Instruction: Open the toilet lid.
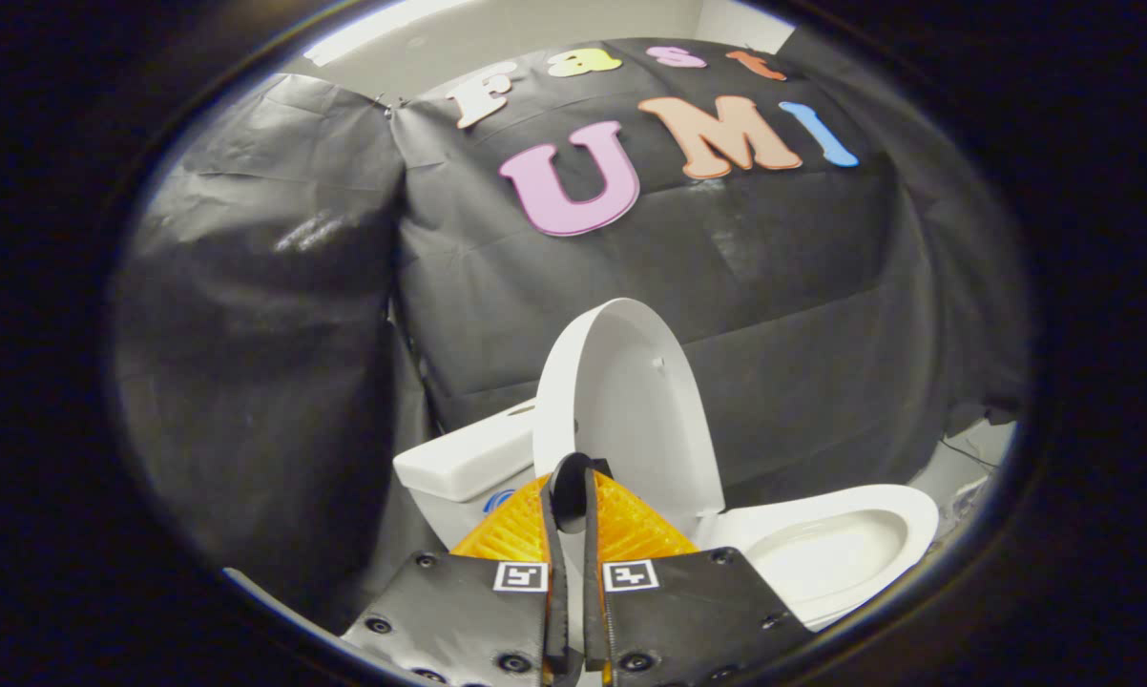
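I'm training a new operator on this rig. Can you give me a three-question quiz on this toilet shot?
1. True or false: the toilet lid is raised upright.
2. Where are the gripper fingers?
A. closed on the lid's edge
B. wide open above the bowl
C. resting on the tank
3. What white part sits just behind the raised lid?

Key: 1 true. 2 A; the fingers stand close together with the lid's edge between them. 3 the tank. The bowl lies uncovered beside the fingers.

We see toilet lid point(631, 401) smooth matt white plastic; seat point(907, 510) and tank point(469, 458) glossy; wall cloth point(278, 315), upper left of frame, crinkled, faintly shiny.
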A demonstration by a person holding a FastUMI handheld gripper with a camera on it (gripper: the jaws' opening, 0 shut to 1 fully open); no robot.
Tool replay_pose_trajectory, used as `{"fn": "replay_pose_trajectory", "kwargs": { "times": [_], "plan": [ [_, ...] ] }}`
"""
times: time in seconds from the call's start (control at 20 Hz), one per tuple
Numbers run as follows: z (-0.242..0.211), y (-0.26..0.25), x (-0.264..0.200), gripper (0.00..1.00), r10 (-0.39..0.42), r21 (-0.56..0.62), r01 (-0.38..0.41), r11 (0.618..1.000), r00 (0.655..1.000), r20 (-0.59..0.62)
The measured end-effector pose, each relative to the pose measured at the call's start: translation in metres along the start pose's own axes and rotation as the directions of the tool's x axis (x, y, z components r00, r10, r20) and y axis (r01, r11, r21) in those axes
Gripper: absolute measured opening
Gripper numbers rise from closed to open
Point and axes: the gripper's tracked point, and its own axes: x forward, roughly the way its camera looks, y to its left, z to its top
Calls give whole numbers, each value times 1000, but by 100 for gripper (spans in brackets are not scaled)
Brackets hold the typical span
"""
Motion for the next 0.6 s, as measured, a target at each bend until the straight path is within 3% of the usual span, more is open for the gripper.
{"fn": "replay_pose_trajectory", "kwargs": {
  "times": [0.35,0.6],
  "plan": [
    [-14,29,16,7,65,-9,-65,998,997,-42],
    [-9,25,11,43,76,-3,-77,997,996,-41]
  ]
}}
